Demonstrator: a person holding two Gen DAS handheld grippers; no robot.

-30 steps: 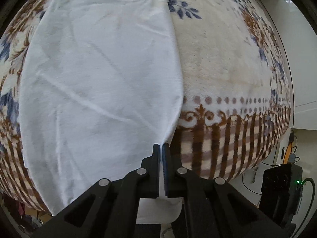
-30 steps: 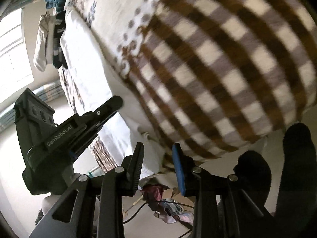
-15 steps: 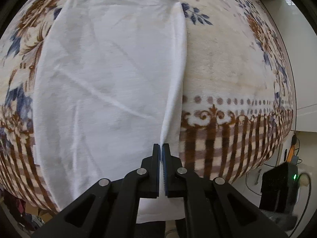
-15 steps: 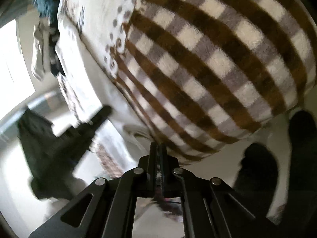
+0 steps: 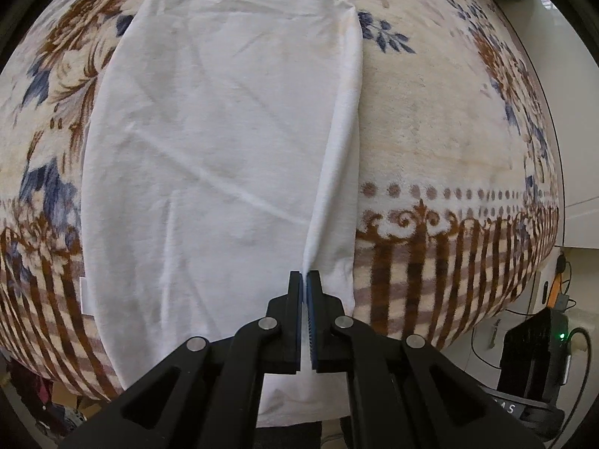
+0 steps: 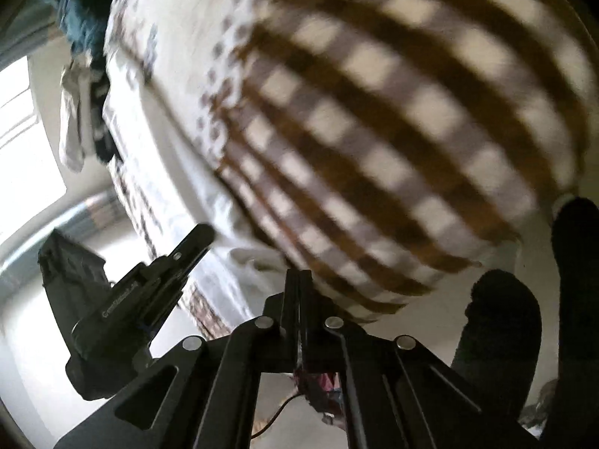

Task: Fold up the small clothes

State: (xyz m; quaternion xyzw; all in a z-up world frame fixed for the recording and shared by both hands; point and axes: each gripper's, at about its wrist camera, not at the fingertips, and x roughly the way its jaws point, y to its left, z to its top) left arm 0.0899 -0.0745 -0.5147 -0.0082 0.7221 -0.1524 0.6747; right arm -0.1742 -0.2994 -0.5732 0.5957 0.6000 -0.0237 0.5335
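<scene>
A: What do your left tongs (image 5: pixel 304 277) have?

B: They are closed on the near edge of the white garment (image 5: pixel 209 157). A thin fold of the cloth is pinched between the two pads, and a ridge runs from there toward the far side.

A: Where does the garment lie?

B: It lies spread flat on the blanket (image 5: pixel 441 119), long way from near to far. Its near end hangs over the blanket's near edge, under my tongs. The right side of it is folded over a little.

A: What kind of surface is it?

B: A fluffy cream blanket with brown and blue flowers, a row of dots, and brown stripes at the border. I cannot tell what is under it.

A: And your right tongs (image 6: pixel 299 280)?

B: The jaws have just been closing, and now they are together. The picture is blurred, so I cannot tell if any cloth is between them. They are at the striped border of the blanket, just beside a white bit of cloth. My left tongs are to the left in that view.

A: What do you see of the room?

B: A bright window (image 6: pixel 22 142) on the left, and some clothes (image 6: pixel 82 112) piled at the far end of the blanket. In the left view a black box with a green light (image 5: pixel 535 351) stands on the floor at the right, with cables (image 5: pixel 483 336) near it.
</scene>
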